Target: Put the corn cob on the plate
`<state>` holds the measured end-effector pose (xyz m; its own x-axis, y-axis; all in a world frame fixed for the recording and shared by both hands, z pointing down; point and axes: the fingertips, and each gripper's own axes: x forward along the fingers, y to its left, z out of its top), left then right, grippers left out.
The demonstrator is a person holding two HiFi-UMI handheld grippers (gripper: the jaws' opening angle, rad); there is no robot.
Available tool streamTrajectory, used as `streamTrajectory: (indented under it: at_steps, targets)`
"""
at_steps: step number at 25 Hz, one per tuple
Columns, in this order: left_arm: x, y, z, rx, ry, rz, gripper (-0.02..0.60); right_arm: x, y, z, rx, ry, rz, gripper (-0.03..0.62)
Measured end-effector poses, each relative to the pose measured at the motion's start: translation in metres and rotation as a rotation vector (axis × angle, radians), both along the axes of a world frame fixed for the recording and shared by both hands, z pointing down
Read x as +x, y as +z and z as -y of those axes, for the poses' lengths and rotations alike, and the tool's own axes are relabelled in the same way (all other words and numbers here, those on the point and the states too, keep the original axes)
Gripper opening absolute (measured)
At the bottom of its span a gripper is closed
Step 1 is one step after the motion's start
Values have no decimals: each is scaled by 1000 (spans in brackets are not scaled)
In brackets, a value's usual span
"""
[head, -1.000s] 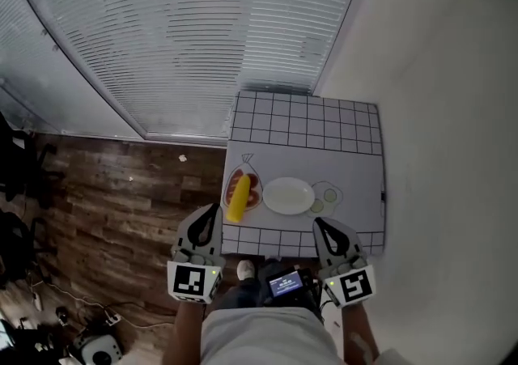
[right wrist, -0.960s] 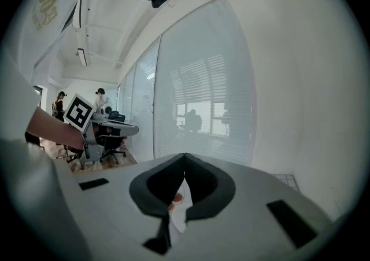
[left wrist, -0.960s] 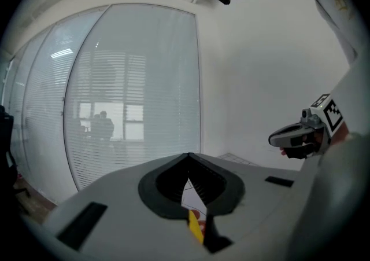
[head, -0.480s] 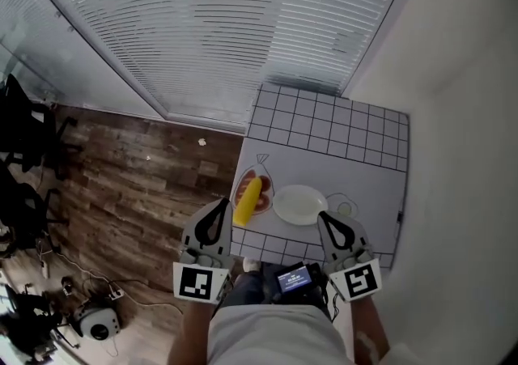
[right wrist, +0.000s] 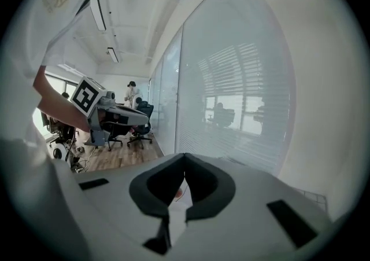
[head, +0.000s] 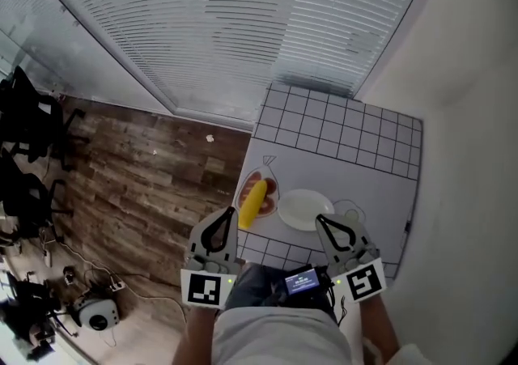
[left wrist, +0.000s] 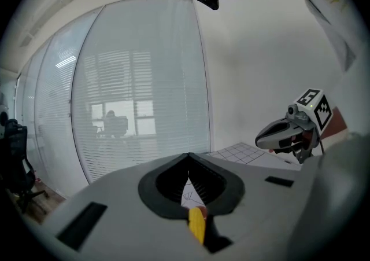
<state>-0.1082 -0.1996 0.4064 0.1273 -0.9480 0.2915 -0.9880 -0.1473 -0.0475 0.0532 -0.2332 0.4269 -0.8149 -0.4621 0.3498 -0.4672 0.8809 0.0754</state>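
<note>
A yellow corn cob lies on a red drawing at the left edge of the small white table. Just to its right sits an empty white plate. My left gripper is shut and empty, its tips just short of the near end of the cob; the cob shows through the slit between its jaws. My right gripper is shut and empty too, hovering at the plate's near edge. Both grippers are held near the table's front edge.
The table has a black grid pattern at back and front and outline drawings around the plate. A glass wall with blinds stands behind it; a white wall is on the right. Wood floor, office chairs and cables lie to the left.
Both grippers, still shut, have moved forward toward the table, the left to the cob's near end and the right to the plate's near edge. The head view has shifted, so the table sits further right.
</note>
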Motion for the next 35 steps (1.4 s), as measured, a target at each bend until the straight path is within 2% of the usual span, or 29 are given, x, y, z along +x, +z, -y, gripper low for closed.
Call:
streamTrajectory:
  at_steps: [4,8,12,16,20,30,35]
  targets:
    - [1,12,-7,-32,-19,7,8,-9,9,-1,9,-69,-28,6]
    - [-1,28,-8,-61,-32,-3,8,-18,24,1,40,-127,-107,6]
    - [15,49,-13,-103,-20,17,8,-14,37,1,50,-188,-156,6]
    - [7,71,-18,-147,-13,1,9,-37,50,2,29,-228,-181,8]
    - [8,90,-24,-166,7,18,9,-51,66,1,18,-296,-211,8]
    - [-1,143,-34,-276,-39,-2,12,-85,113,2,96,-503,-383,14]
    - [9,159,-34,-327,-7,-11,62,-98,128,3,99,-576,-431,60]
